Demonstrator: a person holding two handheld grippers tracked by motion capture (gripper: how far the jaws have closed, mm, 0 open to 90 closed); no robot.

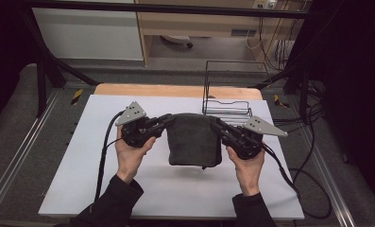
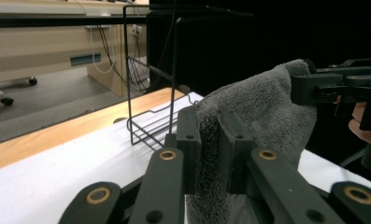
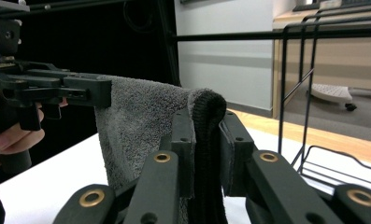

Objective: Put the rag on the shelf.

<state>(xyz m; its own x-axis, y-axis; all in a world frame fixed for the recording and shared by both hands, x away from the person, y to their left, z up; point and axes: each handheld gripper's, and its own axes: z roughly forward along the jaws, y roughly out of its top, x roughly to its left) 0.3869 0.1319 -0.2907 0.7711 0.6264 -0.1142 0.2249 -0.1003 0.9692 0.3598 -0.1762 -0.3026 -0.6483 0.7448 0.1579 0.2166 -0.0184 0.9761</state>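
A dark grey folded terry towel [image 1: 194, 140] is held up over the white table mat [image 1: 81, 156], stretched between two black two-jaw grippers. The left gripper [image 1: 168, 118] is seen pinching the towel's left top corner, its jaws pressed onto the fabric [image 2: 210, 140] in the left gripper view. The right gripper [image 1: 217, 124] is clamped likewise on the right top corner [image 3: 206, 135]. The cloth hangs down from both grips, its lower edge near the mat. Behind the towel, a black wire rack [image 1: 227, 90] stands at the mat's far edge, before the wooden table edge [image 1: 142, 90].
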